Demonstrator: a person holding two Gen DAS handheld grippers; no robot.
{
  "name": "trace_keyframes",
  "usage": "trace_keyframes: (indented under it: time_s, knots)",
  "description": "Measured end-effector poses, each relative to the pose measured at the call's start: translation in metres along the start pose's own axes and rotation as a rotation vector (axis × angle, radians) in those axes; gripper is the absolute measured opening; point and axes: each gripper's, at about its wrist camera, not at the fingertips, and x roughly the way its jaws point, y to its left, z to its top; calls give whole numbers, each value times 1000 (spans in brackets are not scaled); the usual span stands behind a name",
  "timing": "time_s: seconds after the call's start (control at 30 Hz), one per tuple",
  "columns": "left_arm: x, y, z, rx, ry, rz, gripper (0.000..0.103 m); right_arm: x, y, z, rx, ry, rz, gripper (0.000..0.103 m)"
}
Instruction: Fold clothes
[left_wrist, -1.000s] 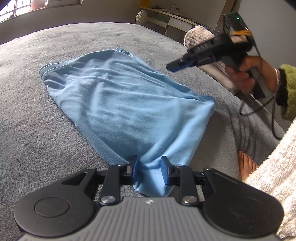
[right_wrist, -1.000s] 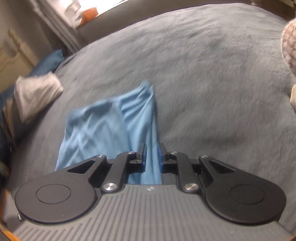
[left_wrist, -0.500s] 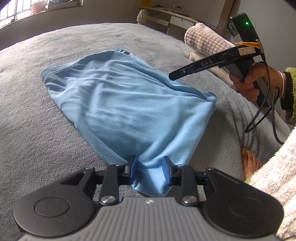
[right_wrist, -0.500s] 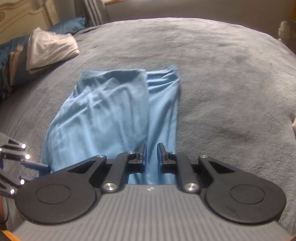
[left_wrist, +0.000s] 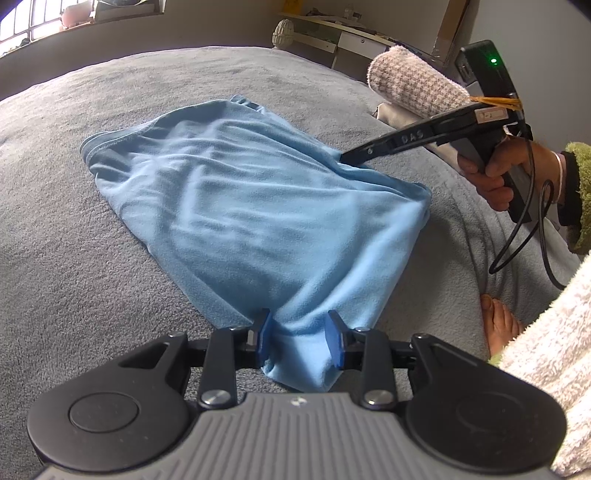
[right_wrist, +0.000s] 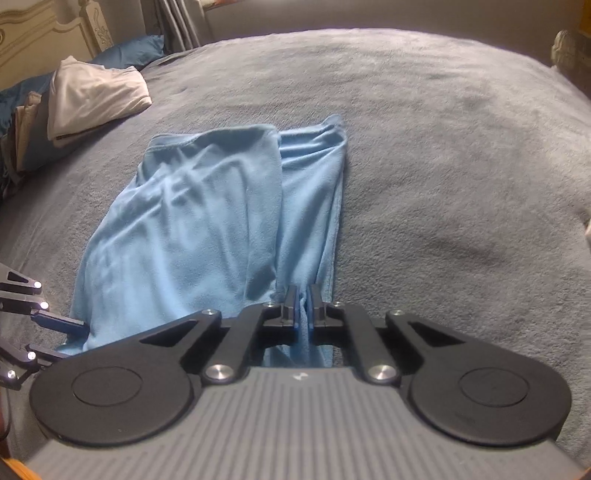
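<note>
A light blue garment lies partly folded on the grey bed blanket. In the left wrist view my left gripper holds the near corner, cloth bunched between its blue pads. The right gripper touches the garment's far right edge, with a hand on its handle. In the right wrist view a folded-over layer of the blue garment sits left of a narrow strip. My right gripper is closing its jaws, and they pinch a thin fold of that strip. The left gripper shows at the garment's left corner.
A rolled checked towel lies on the right of the bed. Folded pale clothes and a blue pillow sit by the headboard. A bare foot and a white fluffy robe are close on the right.
The right gripper came down to the garment's right edge, rolled level, and its jaws narrowed onto a fold. The left gripper stayed put on its corner.
</note>
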Motion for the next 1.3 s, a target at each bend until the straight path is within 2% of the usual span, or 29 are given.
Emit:
trace_keyframes:
  time_s: [0.13,0.4,0.53,0.63,0.73,0.77,0.8,0.83,0.9,0.97,1.03,1.13,1.2,1.23,1.3]
  knots:
    - [0,1,0,0,-2,-5,33,-11,-17,-5,131,-50,-29,2]
    - [1,1,-1,5,-3,-5,33,4,-26,-7,226,-27,-78,4]
    - [2,0,-2,11,-3,-1,33,-5,-29,5,224,-72,-140,8]
    - [3,-1,-2,13,-5,0,34,-2,-26,16,178,-89,-88,9]
    - [3,-2,-3,21,-5,5,35,13,-18,24,124,-55,-9,7]
    - [3,-3,-3,22,-5,6,35,22,-18,25,112,-25,-34,7]
    - [3,-3,-3,22,-4,7,35,30,-21,26,109,-1,-77,10]
    - [2,-3,-3,21,-3,8,36,33,-28,27,137,0,-84,15]
    - [2,-4,-4,25,-3,10,37,26,-38,29,216,-31,-101,15]
    - [2,-5,-5,33,-3,12,38,10,-37,30,210,-65,-116,18]
    - [3,-5,-6,34,-3,7,39,-6,-33,27,200,-79,-18,18]
    - [3,-5,-6,32,-3,-1,42,-23,-10,17,91,-50,138,18]
    - [4,-6,-7,35,-4,-3,44,-26,-1,5,45,-9,176,16]
    - [4,-6,-7,36,-4,-4,45,-26,-2,-1,42,13,162,16]
    - [3,-7,-8,43,-5,0,45,-21,-17,-15,86,63,26,16]
